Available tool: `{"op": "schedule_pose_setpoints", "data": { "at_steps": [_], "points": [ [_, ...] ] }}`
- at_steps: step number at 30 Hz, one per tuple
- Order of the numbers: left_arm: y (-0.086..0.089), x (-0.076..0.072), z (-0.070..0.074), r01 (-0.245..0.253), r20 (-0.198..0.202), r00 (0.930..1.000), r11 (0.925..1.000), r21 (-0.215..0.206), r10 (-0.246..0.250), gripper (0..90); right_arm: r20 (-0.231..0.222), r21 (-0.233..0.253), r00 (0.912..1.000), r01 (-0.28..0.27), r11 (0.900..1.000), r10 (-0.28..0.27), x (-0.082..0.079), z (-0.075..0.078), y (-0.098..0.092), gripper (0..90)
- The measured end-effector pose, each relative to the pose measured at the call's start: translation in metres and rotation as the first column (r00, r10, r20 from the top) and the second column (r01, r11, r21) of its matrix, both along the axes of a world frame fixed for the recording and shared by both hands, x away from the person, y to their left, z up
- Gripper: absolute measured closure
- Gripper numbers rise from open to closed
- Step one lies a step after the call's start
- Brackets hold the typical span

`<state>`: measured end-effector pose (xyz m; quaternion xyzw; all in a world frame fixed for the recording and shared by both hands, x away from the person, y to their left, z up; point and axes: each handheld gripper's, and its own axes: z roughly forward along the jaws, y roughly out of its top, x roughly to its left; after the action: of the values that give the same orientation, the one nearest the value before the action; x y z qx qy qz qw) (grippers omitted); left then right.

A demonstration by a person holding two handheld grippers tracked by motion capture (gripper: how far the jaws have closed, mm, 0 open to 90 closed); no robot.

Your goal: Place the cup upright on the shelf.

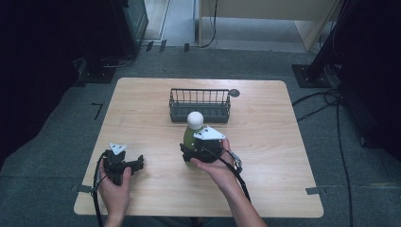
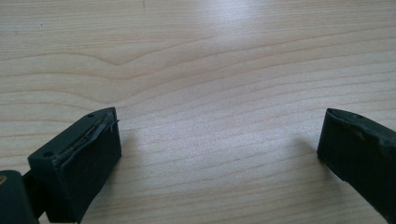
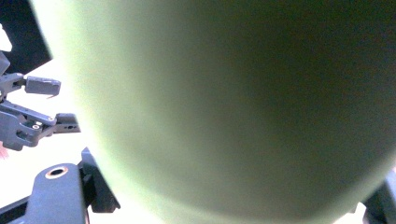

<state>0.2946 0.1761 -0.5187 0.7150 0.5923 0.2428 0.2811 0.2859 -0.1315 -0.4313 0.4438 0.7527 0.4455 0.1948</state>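
The right gripper [image 1: 193, 150] is clamped on a green bottle [image 1: 190, 137] with a white rounded cap [image 1: 195, 120]. The bottle stands upright near the middle of the wooden surface [image 1: 265, 142], just in front of the dark wire basket [image 1: 200, 105]. In the right gripper view the green body [image 3: 233, 107] lies close against the camera, with 1 jaw at each lower corner, so the hold sits low on the body.

The left gripper [image 1: 135, 164] rests near the front left of the surface, well apart from the bottle. In the left gripper view its 2 jaws stand wide apart over bare wood [image 2: 210, 93], with nothing between them.

Handling assessment:
1. The body looks smooth, matte and rounded. Expect it to slip or rotate in the jaws if pressure is light.
2. The wall is probably plastic and fairly stiff, but it may dent under heavy clamping.
3. Weight cannot be judged; the contents are hidden.
4. The cap end makes the bottle tall in proportion, so a low hold may let it tip. A hold across the widest part of the body, at mid height, appears safest.
5. Keep the bottle upright when lifting it over the basket rim.
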Motion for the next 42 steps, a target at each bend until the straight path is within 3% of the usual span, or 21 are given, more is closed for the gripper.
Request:
{"op": "schedule_pose_setpoints", "data": {
  "at_steps": [5,21,34,42],
  "points": [
    [0.0,0.0,0.0,0.0,-0.001,1.0,1.0,0.0,0.0,0.0,0.011,0.002,0.9999,0.005,1.0,-0.005,0.003,0.005,-0.005,20.1],
    [0.0,0.0,0.0,0.0,-0.002,1.0,1.0,0.0,0.0,0.0,0.077,-0.012,0.9964,0.035,0.999,-0.034,0.027,0.045,-0.017,20.2],
    [0.0,0.0,0.0,0.003,-0.002,1.0,1.0,0.001,-0.003,0.0,0.117,0.001,0.99,0.079,0.997,-0.079,0.066,0.082,-0.027,20.3],
    [0.0,0.0,0.0,0.004,-0.002,1.0,1.0,0.001,-0.004,0.0,0.117,0.01,0.9881,0.099,0.995,-0.099,0.09,0.098,-0.031,20.3]
  ]
}}
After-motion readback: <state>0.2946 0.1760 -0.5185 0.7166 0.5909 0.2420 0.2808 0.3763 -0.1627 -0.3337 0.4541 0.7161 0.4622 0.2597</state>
